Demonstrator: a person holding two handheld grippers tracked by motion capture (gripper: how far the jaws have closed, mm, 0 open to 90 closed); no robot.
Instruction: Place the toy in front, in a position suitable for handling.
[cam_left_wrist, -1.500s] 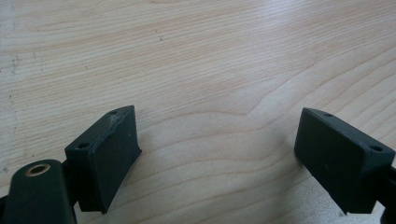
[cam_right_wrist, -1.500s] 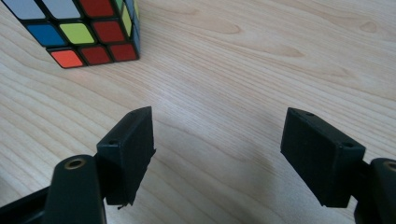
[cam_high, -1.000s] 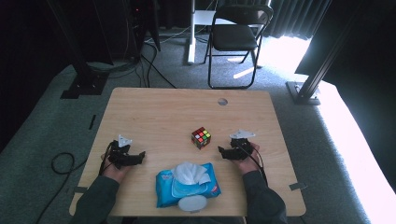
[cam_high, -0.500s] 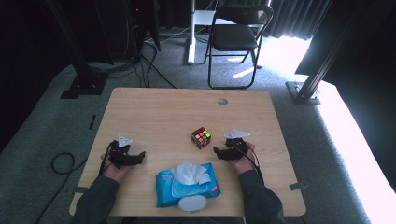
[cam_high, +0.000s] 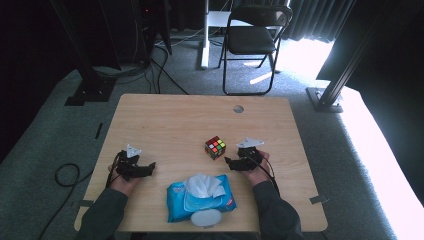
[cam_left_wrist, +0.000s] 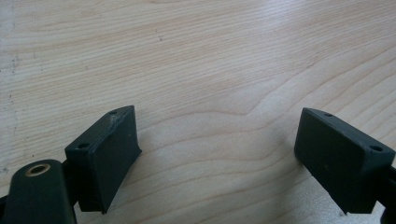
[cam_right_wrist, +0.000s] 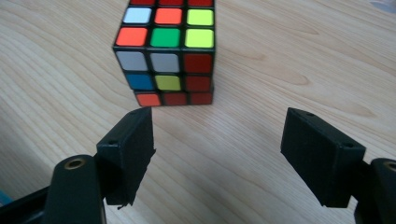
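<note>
At the near edge of the table (cam_high: 165, 120), between the person's two forearms, lies a blue wet-wipe pack (cam_high: 200, 197) with a white sheet pulled up from its opening. It is untouched by either tool.

Just beyond the pack, the left gripper (cam_high: 150, 166) rests low over bare wood to the left, well apart from every object. In the left gripper view its jaws stand wide apart, with nothing between them but wood grain.

On the other side, the right gripper (cam_high: 227, 162) points toward the puzzle cube (cam_high: 215, 147), which sits on the tabletop a little right of centre, just beyond the pack. In the right gripper view the cube (cam_right_wrist: 166, 51) lies directly ahead of the jaws and slightly to the left of their centre line. The jaws are spread wide, wider than the cube's near face. The pads do not touch the cube; a strip of bare wood shows between the jaw tips and its lower edge.

Task status, as judged: the work in hand is picking up the cube, and it is at the approach stage. The gripper is aligned and opened. Remaining steps: advance until the cube sits between the pads, close on two opposite faces, then lift.

Farther off, past the table's far edge, a folding chair (cam_high: 252, 40) stands on the carpet.
</note>
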